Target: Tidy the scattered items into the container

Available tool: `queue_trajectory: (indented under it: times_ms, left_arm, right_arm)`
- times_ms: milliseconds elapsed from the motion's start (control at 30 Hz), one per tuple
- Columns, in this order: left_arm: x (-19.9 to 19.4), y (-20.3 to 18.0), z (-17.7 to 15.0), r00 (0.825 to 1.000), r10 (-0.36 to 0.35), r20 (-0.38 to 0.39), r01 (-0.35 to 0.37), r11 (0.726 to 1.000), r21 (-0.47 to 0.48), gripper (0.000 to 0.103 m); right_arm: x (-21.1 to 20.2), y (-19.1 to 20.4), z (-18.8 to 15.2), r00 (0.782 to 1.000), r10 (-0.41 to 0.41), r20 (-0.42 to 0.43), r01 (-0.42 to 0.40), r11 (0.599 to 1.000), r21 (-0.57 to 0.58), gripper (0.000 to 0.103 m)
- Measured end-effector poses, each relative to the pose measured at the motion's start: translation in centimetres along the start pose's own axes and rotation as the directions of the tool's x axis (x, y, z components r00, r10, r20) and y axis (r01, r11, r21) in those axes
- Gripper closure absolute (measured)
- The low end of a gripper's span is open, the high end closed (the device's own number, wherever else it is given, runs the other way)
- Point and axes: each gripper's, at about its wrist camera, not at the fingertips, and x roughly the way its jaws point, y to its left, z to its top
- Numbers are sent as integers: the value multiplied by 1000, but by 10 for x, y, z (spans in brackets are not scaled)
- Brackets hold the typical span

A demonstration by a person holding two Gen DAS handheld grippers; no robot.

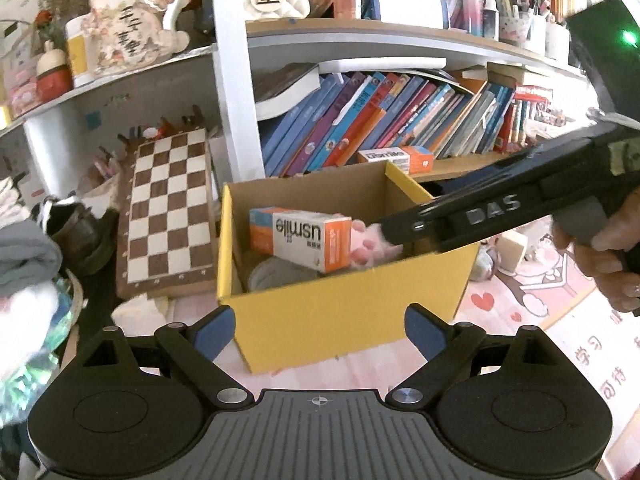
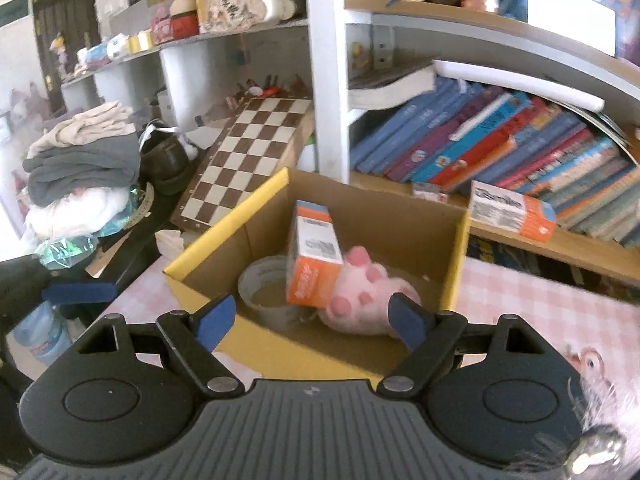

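A yellow cardboard box (image 1: 340,312) stands on the pink mat before the bookshelf; it also shows in the right wrist view (image 2: 224,232). Inside lie an orange-and-white usmile box (image 1: 300,238) (image 2: 314,258), a pink plush paw (image 1: 370,246) (image 2: 364,294) and a tape roll (image 1: 276,274) (image 2: 260,290). My left gripper (image 1: 318,330) is open and empty in front of the box. My right gripper (image 2: 310,322) is open over the box's near rim, the paw lying loose between its pads; from the left wrist view its body (image 1: 500,210) reaches over the box.
A chessboard (image 1: 168,208) leans left of the box. A second usmile box (image 1: 396,158) (image 2: 512,210) lies on the low book shelf. Folded clothes (image 2: 80,160) and a dark shoe (image 2: 166,164) pile at left. Pink patterned mat (image 2: 540,312) spreads right.
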Motion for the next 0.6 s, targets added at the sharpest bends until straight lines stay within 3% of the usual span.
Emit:
queue_trajectory:
  times_ms: [600]
  left_arm:
    - [-43,-3,-30,1000,-9,9,10,998,-67,9]
  right_arm:
    - [-61,16,-74,997,-83,-6,83,996,43,18]
